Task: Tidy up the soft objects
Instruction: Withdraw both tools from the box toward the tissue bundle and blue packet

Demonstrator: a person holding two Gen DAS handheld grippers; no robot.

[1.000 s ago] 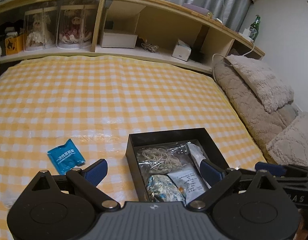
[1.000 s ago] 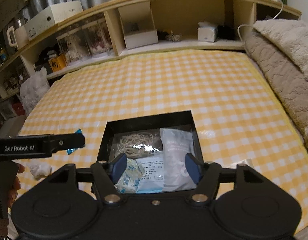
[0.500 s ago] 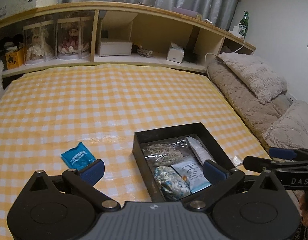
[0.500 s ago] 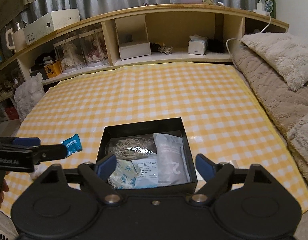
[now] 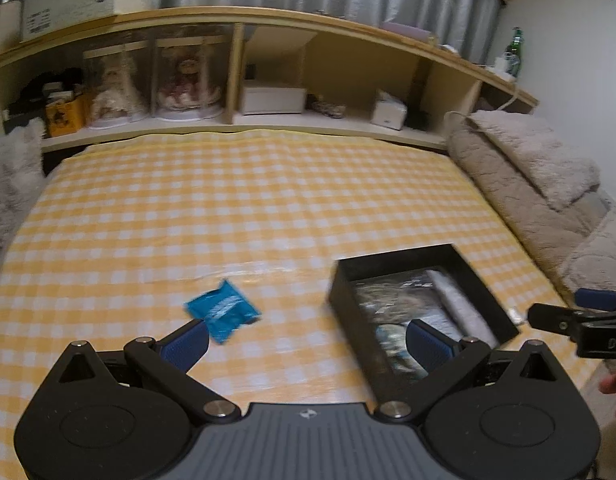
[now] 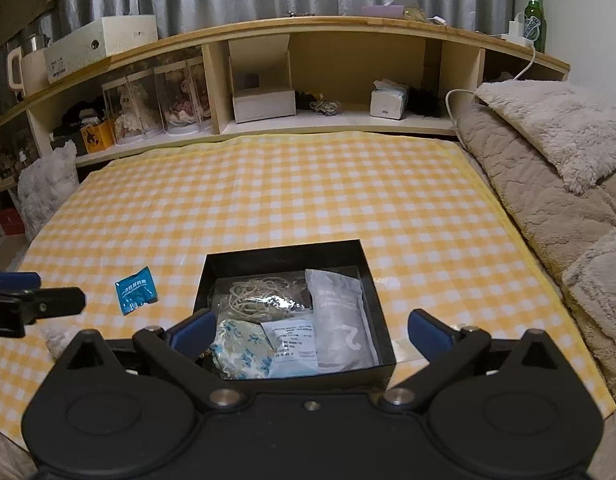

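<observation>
A blue packet (image 6: 136,290) lies flat on the yellow checked cloth (image 6: 308,200), left of centre, just beside the black box (image 6: 382,322) holding soft packets. The right gripper (image 6: 310,330) is opening over the box, gripping nothing. The left gripper (image 5: 306,338) stands wide open, empty, the packet near its left finger.

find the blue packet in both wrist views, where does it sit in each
Left wrist view: the blue packet lies on the checked cloth, lower centre-left, just beyond the left gripper's left finger.
Right wrist view: the blue packet lies at lower left on the cloth.
Shared landmark: the black box; in both views the packet lies apart from it, off its left wall.
</observation>
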